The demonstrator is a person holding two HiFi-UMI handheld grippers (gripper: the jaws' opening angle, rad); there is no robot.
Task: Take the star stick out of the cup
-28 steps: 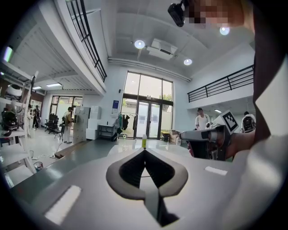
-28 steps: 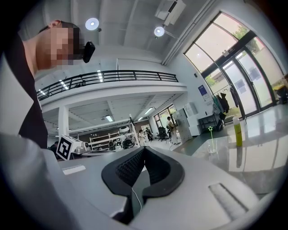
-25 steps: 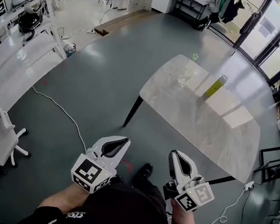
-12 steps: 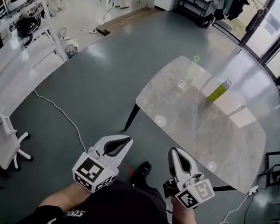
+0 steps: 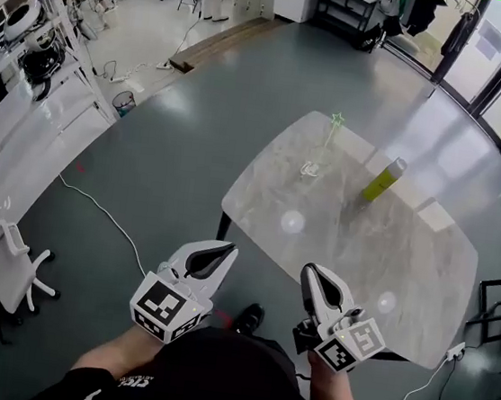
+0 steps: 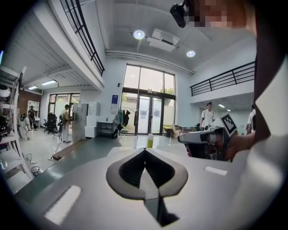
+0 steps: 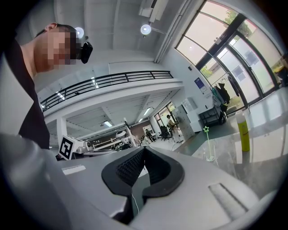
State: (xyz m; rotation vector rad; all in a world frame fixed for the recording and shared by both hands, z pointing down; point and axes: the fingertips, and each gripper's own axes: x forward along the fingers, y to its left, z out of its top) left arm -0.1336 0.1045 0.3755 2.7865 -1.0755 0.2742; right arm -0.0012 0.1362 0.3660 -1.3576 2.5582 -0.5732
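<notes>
A thin green star stick (image 5: 333,132) stands in a clear cup (image 5: 311,168) on the far side of the marble table (image 5: 345,242). In the right gripper view the star stick (image 7: 206,134) rises from the cup (image 7: 209,157) far ahead. My left gripper (image 5: 227,250) and right gripper (image 5: 310,271) are held side by side over the floor, short of the table's near edge. Both are shut and empty, with the left gripper's (image 6: 144,150) and the right gripper's (image 7: 143,150) tips meeting.
A yellow-green bottle (image 5: 383,179) stands on the table to the right of the cup. White desks (image 5: 24,122) and a white chair (image 5: 4,255) line the left side. A white cable (image 5: 104,213) runs across the grey floor. People stand far off near the glass doors.
The table, cup and bottle have drawn nearer in the head view as the person moves towards them. Both grippers keep their pose, shut.
</notes>
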